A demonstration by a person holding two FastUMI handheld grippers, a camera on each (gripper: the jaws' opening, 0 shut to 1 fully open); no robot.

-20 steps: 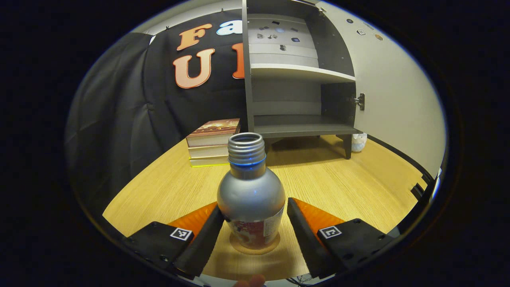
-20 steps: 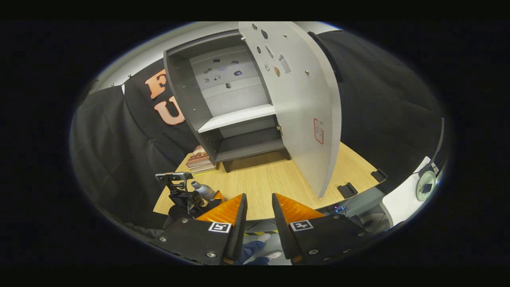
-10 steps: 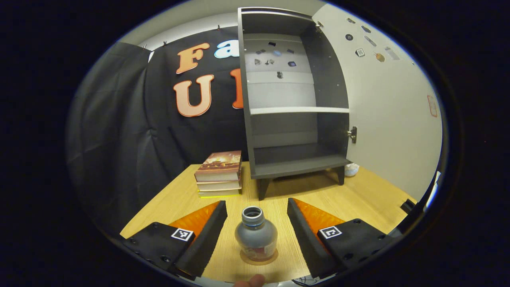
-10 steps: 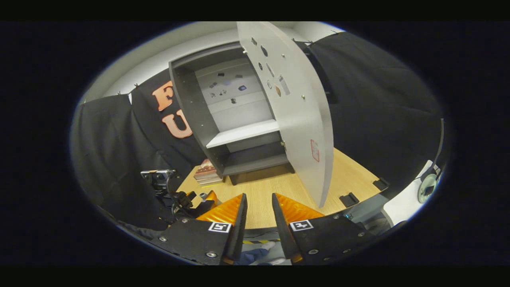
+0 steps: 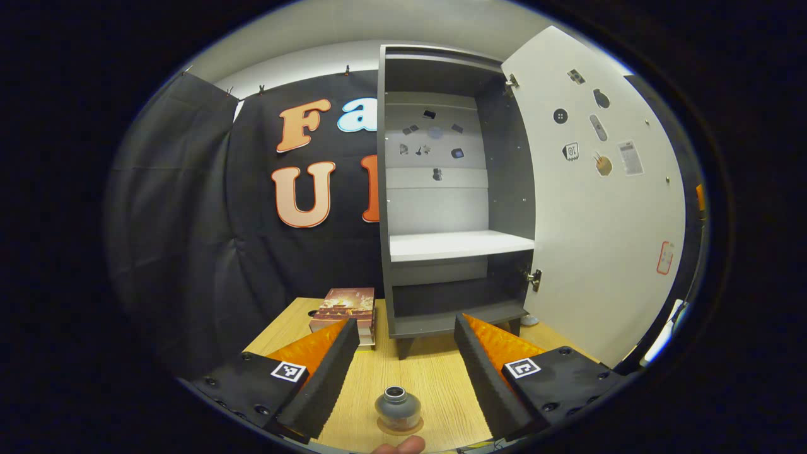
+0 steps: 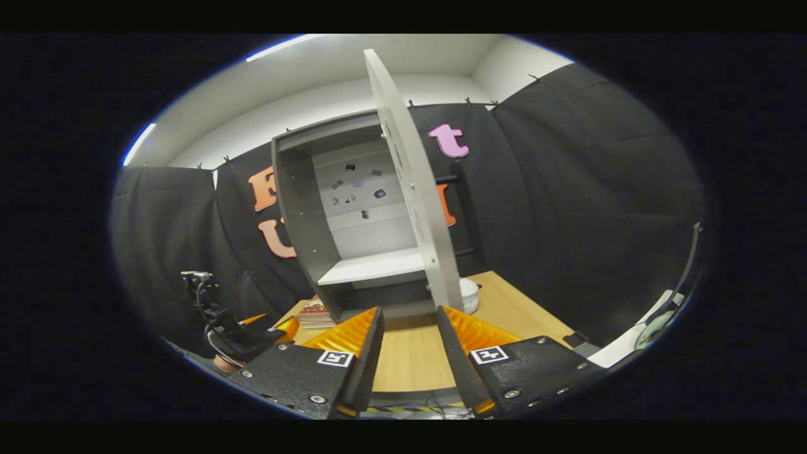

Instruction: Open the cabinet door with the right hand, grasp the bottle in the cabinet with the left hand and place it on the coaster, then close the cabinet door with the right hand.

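The silver bottle stands upright on the round coaster near the table's front edge. My left gripper hangs open above and behind it, fingers wide apart and touching nothing. The dark cabinet is open, with its pale door swung out to the right and both shelves bare. In the right gripper view the door is edge-on, straight ahead. My right gripper is open just below and before the door's lower edge, with nothing between its fingers. The left gripper shows at far left.
A stack of books lies on the wooden table left of the cabinet. A small white pot sits on the table behind the door. A fingertip shows at the bottom edge.
My left gripper has drawn back and up from the bottle, which stays on the coaster. My right gripper has swung round until the door faces it edge-on, and its fingers have parted slightly.
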